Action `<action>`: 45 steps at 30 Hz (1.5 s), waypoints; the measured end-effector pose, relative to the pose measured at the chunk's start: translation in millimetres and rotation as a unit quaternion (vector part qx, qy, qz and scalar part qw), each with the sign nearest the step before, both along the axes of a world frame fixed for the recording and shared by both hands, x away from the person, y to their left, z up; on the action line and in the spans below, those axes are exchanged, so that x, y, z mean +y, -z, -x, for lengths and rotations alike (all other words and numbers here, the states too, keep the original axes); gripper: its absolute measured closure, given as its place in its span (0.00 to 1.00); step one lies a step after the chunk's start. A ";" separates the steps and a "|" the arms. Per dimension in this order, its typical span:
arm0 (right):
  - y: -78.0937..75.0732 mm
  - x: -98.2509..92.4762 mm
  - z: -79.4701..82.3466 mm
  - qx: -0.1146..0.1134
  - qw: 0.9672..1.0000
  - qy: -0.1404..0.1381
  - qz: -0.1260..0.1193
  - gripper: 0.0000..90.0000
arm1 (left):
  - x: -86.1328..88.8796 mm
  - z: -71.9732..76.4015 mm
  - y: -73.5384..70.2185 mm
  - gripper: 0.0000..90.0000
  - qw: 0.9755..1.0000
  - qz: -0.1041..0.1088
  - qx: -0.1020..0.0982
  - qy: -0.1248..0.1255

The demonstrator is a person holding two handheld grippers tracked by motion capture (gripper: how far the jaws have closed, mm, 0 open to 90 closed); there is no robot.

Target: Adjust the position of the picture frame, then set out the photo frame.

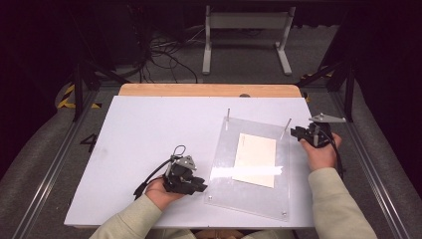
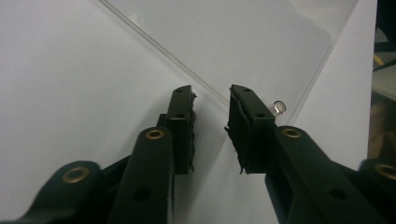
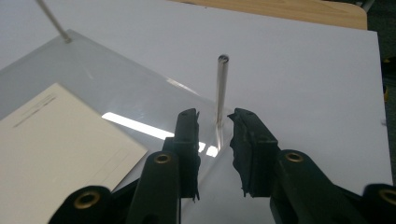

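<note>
**Entry: clear plastic sheet with card and corner posts**

Location: the clear sheet (image 1: 251, 191) lies flat on the white surface (image 1: 144, 129), right of centre, slightly turned. A cream card (image 1: 255, 159) lies at its middle; whether on top of the sheet or under it cannot be told. Two thin metal posts stand upright at the far corners, the left post (image 1: 228, 116) and the right post (image 1: 287, 127); small fittings mark the near corners.

Handling, as judged: rigid, smooth and probably slippery, light to moderate in weight, easily scratched, thin at the edge. The card is light and could slide if the sheet is tipped. Best hold is likely at an edge or corner, or on a post; the flat face offers no purchase.

Claws: the left claw (image 2: 211, 122) is narrowly parted and empty, set at the sheet's near-left corner beside a small clear peg (image 2: 279, 108). The right claw (image 3: 215, 140) is narrowly parted, the right post between its jaws, not yet clamped.
</note>
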State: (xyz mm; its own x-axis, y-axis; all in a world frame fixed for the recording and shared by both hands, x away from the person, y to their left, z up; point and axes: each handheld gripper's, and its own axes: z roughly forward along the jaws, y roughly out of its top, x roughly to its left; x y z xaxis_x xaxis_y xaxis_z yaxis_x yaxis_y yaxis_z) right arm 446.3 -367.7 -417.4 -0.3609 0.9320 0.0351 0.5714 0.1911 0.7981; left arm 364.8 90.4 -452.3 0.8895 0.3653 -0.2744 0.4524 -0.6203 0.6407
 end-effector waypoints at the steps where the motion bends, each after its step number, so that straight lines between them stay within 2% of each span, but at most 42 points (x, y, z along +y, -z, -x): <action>1: 1.5 1.5 -12.7 0.006 1.000 0.003 0.004 0.78 | 3.7 -0.5 -1.2 0.72 1.000 0.004 -0.002 -0.005; 2: 3.2 2.5 -21.3 -0.002 1.000 -0.002 0.006 0.76 | 6.3 -0.6 -2.0 0.69 1.000 0.007 -0.003 -0.008; 3: 4.4 3.8 -27.9 0.001 1.000 -0.006 0.004 0.75 | 9.3 -0.3 -2.5 0.68 1.000 0.010 -0.005 -0.012; 4: 5.7 6.5 -34.8 0.002 1.000 -0.013 0.020 0.77 | 11.2 0.0 -2.9 0.67 1.000 0.008 -0.007 -0.015; 5: 6.5 8.3 -38.1 -0.001 0.999 -0.020 0.035 0.86 | 13.6 0.4 -2.9 0.66 1.000 0.009 -0.008 -0.015; 6: 6.9 10.6 -42.3 0.008 0.998 -0.036 0.044 0.93 | 16.2 1.2 -3.2 0.65 1.000 0.006 -0.010 -0.017; 9: 2.3 20.3 -48.8 0.022 0.997 -0.033 0.063 0.94 | 25.2 1.4 -4.6 0.64 0.999 0.011 -0.016 -0.028; 10: 0.5 24.7 -49.8 0.020 0.997 -0.038 0.067 0.94 | 27.2 0.8 -5.0 0.65 0.999 0.014 -0.016 -0.032; 14: -6.0 50.1 -52.9 0.016 0.995 -0.061 0.076 0.94 | 35.1 -3.4 -7.3 0.65 0.998 0.027 -0.017 -0.052; 18: -10.2 83.1 -56.6 0.006 0.992 -0.094 0.086 0.94 | 40.6 -3.0 -12.1 0.65 0.997 0.030 -0.036 -0.069; 20: -8.7 95.2 -57.5 0.002 0.991 -0.105 0.086 0.94 | 45.3 -3.1 -14.8 0.65 0.995 0.040 -0.040 -0.077; 23: -2.7 105.3 -58.8 0.011 0.991 -0.110 0.079 0.94 | 51.0 -4.3 -16.2 0.65 0.994 0.047 -0.042 -0.086; 27: 2.3 107.4 -58.0 0.016 0.991 -0.108 0.074 0.94 | 56.0 -7.0 -18.2 0.65 0.993 0.057 -0.047 -0.093; 29: 3.9 108.2 -57.7 0.012 0.991 -0.118 0.069 0.94 | 56.5 -7.7 -18.6 0.65 0.993 0.064 -0.046 -0.093; 35: 6.1 114.6 -57.2 0.011 0.989 -0.131 0.071 0.94 | 52.7 -6.0 -18.2 0.65 0.993 0.055 -0.055 -0.086; 38: 7.4 111.6 -53.4 0.007 0.989 -0.129 0.066 0.93 | 54.0 -5.4 -18.8 0.64 0.993 0.057 -0.056 -0.090; 42: 4.8 104.1 -43.7 0.001 0.991 -0.123 0.047 0.87 | 56.1 -3.2 -21.9 0.62 0.990 0.065 -0.079 -0.096; 45: 0.5 98.1 -38.7 -0.008 0.991 -0.129 0.038 0.82 | 57.8 -0.9 -24.9 0.59 0.988 0.074 -0.094 -0.101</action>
State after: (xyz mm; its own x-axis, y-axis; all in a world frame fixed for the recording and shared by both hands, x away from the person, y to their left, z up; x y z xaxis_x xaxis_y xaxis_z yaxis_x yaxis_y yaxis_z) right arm 485.1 -269.6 -417.9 -0.5873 0.8085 -0.0388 0.4828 0.3884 0.7849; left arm 365.7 148.3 -427.4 0.8428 0.5089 -0.1754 0.4222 -0.4229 0.8018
